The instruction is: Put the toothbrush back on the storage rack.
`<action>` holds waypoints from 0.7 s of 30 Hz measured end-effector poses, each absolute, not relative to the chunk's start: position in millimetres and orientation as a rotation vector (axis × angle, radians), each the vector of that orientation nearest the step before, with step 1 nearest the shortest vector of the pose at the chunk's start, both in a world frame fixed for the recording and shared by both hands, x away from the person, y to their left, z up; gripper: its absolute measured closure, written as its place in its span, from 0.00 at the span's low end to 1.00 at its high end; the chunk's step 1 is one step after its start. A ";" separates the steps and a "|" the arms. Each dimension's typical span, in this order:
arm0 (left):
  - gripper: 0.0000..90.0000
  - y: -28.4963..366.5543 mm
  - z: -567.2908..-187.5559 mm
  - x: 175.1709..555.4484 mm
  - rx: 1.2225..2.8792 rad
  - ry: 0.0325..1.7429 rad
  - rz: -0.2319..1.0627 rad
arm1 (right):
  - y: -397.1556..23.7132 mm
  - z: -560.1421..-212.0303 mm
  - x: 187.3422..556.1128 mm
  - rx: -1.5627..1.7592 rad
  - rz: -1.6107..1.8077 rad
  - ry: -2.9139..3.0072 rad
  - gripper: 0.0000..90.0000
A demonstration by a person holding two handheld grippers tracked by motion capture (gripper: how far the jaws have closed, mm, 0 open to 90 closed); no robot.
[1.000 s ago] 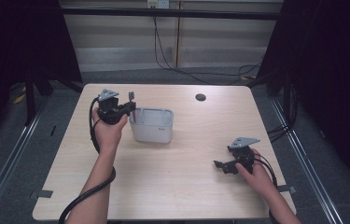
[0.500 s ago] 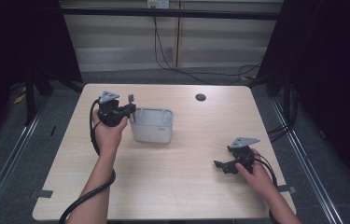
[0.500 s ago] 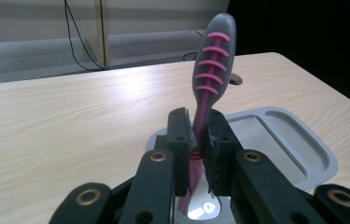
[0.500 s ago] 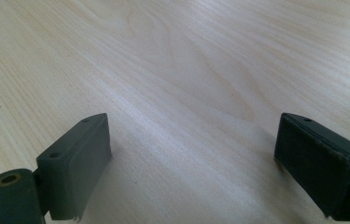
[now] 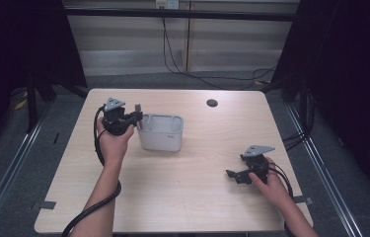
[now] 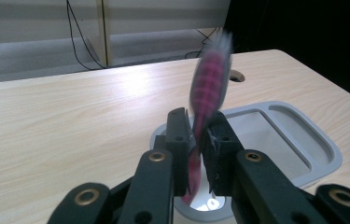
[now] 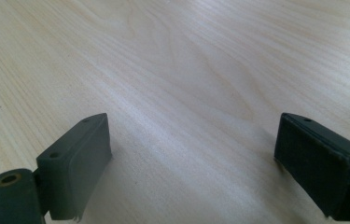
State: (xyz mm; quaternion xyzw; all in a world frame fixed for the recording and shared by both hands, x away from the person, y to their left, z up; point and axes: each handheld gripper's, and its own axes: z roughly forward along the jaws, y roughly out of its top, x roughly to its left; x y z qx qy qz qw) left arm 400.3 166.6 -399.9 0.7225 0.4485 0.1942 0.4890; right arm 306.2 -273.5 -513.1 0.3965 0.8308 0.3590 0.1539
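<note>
A: Left gripper view puts the toothbrush (image 6: 207,84) right in front of us: pink, blurred, standing nearly upright between our 2 black jaws, bristle end up and leaning a little to the right in that view.

B: So its long axis runs up and down, and its lower end hangs over the round hole at the near end of the grey holder (image 6: 298,140)?

A: Yes. The hole sits straight below the jaws, so we judge the coming move to be a plain drop or a short lowering into it. Whether the tip is already inside the hole we cannot tell; the jaws hide it.

B: And in the high view?

A: There the toothbrush (image 5: 137,109) pokes up from our left gripper (image 5: 134,118), just beside the holder's (image 5: 163,132) left end. That holder stands on the table (image 5: 187,207) near the middle, with a dark round cap (image 5: 212,102) well apart toward the far edge.

B: How do the left jaws stand?

A: Nearly together, clamped on the toothbrush handle, pads pressing both sides.

B: Which hand is nearer?

A: The left, by far. Our right gripper (image 5: 236,176) rests low over the table's near right part, well apart from the holder. In the right gripper view its jaws stand wide apart above bare wood, holding nothing.
</note>
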 end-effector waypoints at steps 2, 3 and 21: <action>0.90 166.7 -400.4 399.8 1.753 1.089 0.473 | -273.5 -513.1 306.3 1.136 1.029 2.382 0.11; 0.90 166.7 -400.4 399.8 1.753 1.089 0.473 | -273.5 -513.1 306.3 1.136 1.029 2.382 0.11; 0.90 165.7 -405.5 397.3 1.758 1.091 0.474 | -273.5 -513.2 306.3 1.136 1.029 2.382 0.11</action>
